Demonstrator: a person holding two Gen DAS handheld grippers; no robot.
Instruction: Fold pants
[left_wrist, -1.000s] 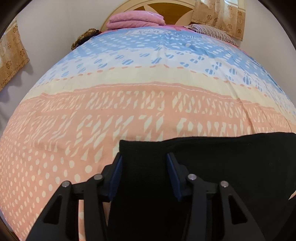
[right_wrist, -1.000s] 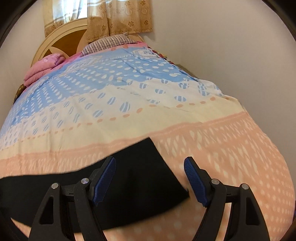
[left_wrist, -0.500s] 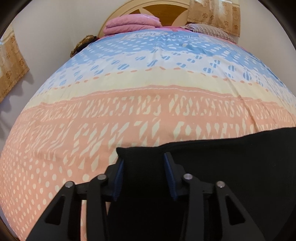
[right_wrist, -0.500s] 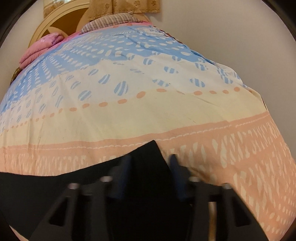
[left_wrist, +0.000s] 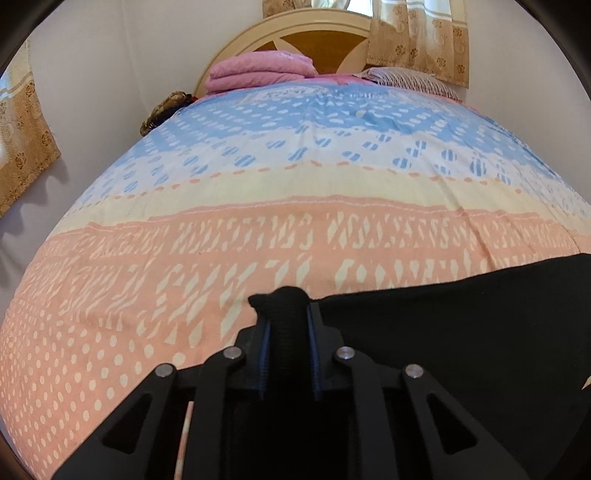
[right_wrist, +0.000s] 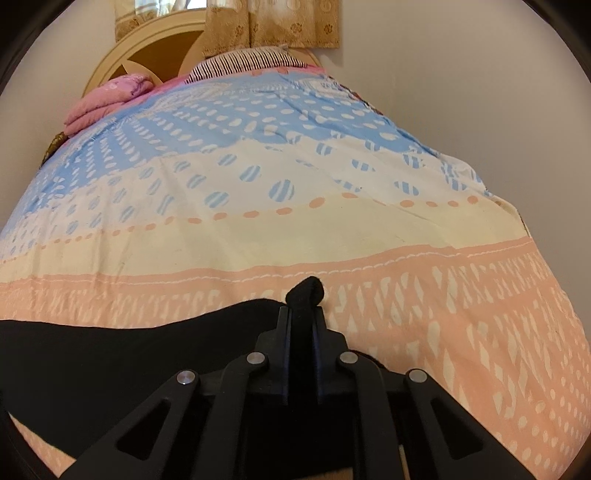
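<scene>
Black pants (left_wrist: 461, 332) lie across the near end of a bed with a pink, cream and blue patterned cover. My left gripper (left_wrist: 287, 314) is shut on the pants' left corner, which bunches up between the blue pads. My right gripper (right_wrist: 302, 314) is shut on the pants' right corner (right_wrist: 306, 291), a black nub sticking out past the fingertips. The rest of the pants (right_wrist: 129, 354) stretches left in the right wrist view. The part under the grippers is hidden.
A folded pink blanket (left_wrist: 258, 70) and a striped pillow (right_wrist: 247, 61) lie by the wooden headboard (left_wrist: 314, 33). A dark brown object (left_wrist: 162, 110) sits at the bed's left edge. Walls run close on both sides; curtains (right_wrist: 273, 22) hang behind.
Both grippers have closed from open onto the pants' corners. The cloth now bunches between the pads and both views have tilted up slightly.
</scene>
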